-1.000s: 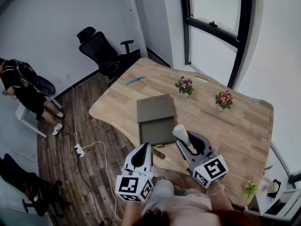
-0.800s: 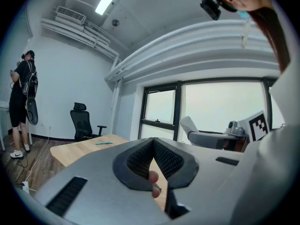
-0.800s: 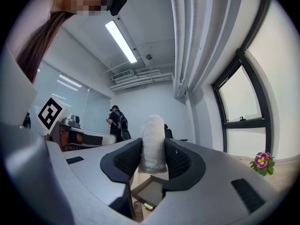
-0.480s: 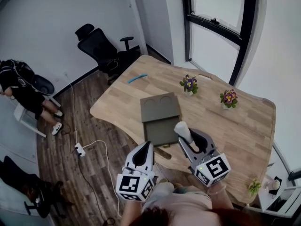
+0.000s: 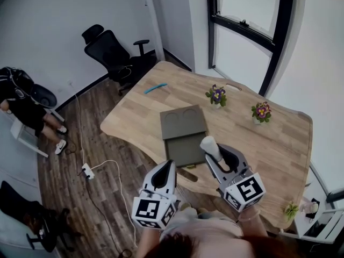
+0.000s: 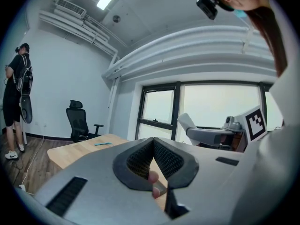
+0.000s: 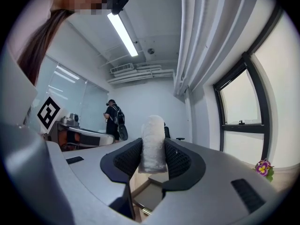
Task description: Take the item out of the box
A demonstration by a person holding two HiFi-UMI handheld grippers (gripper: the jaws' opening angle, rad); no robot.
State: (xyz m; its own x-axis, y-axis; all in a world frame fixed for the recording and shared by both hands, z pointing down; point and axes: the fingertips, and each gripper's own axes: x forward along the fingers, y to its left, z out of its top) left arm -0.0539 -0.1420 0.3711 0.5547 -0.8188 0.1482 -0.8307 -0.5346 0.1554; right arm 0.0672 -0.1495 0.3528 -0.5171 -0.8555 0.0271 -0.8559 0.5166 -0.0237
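Two hand-held grippers sit low in the head view. The left gripper is off the near edge of the light wooden table. The right gripper carries a white wrapped cylinder upright, just beside the near right corner of the open grey-green flat box, which lies by the table's near edge. Two small pots of purple flowers stand towards the far edge.

Left gripper view: the left gripper has its jaws closed tip to tip, with nothing between them.

Right gripper view: the right gripper stands fairly wide, its pads pressing both sides of the white wrapped cylinder, clear of the box below.
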